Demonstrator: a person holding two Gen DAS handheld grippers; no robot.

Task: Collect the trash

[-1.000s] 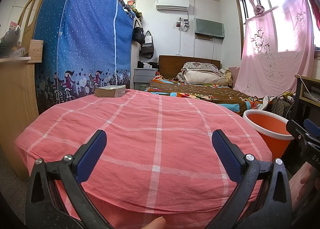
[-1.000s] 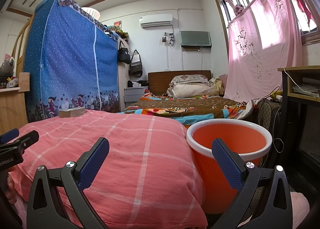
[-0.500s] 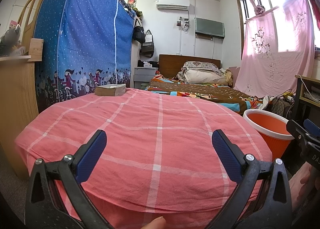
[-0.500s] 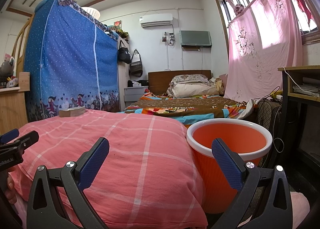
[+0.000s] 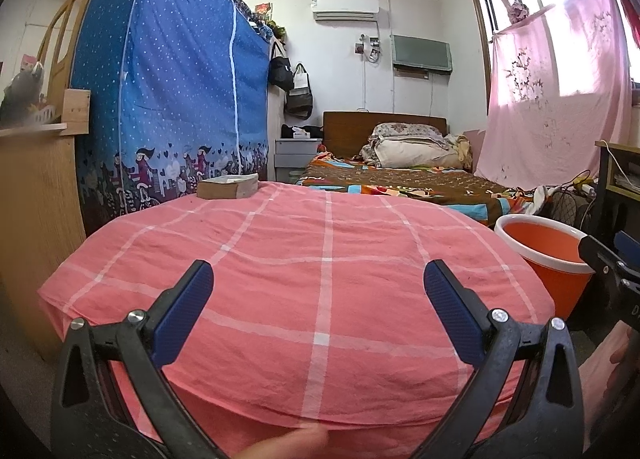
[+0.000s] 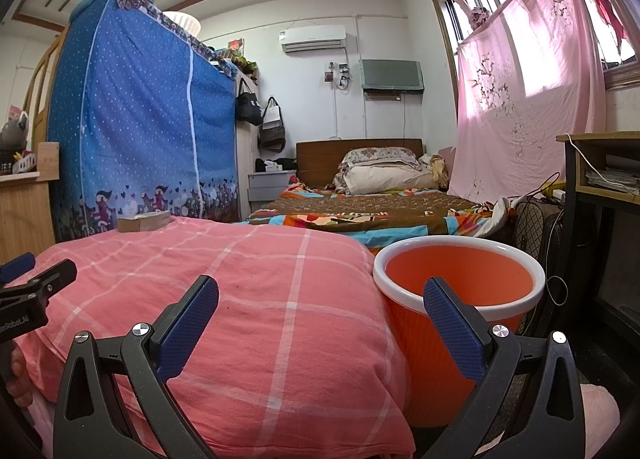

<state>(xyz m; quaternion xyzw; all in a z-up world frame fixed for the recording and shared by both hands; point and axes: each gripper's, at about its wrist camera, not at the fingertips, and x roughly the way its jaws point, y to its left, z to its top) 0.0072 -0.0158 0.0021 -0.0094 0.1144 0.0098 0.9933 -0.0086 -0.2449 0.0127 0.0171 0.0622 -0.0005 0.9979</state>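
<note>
An orange bin with a white rim (image 6: pixel 460 287) stands on the floor right of a surface covered by a pink checked cloth (image 5: pixel 320 271); the bin also shows in the left wrist view (image 5: pixel 544 255). A brown cardboard box (image 5: pixel 228 187) lies at the cloth's far left edge and shows in the right wrist view too (image 6: pixel 144 221). My left gripper (image 5: pixel 319 279) is open and empty over the cloth's near edge. My right gripper (image 6: pixel 320 295) is open and empty, between the cloth and the bin. No loose trash is visible on the cloth.
A blue dotted fabric wardrobe (image 5: pixel 168 99) stands at left behind a wooden shelf (image 5: pixel 36 179). A bed with a patterned blanket (image 5: pixel 404 179) lies beyond. A dark desk with cables (image 6: pixel 592 195) stands right of the bin. A pink curtain (image 6: pixel 528 107) hangs at the window.
</note>
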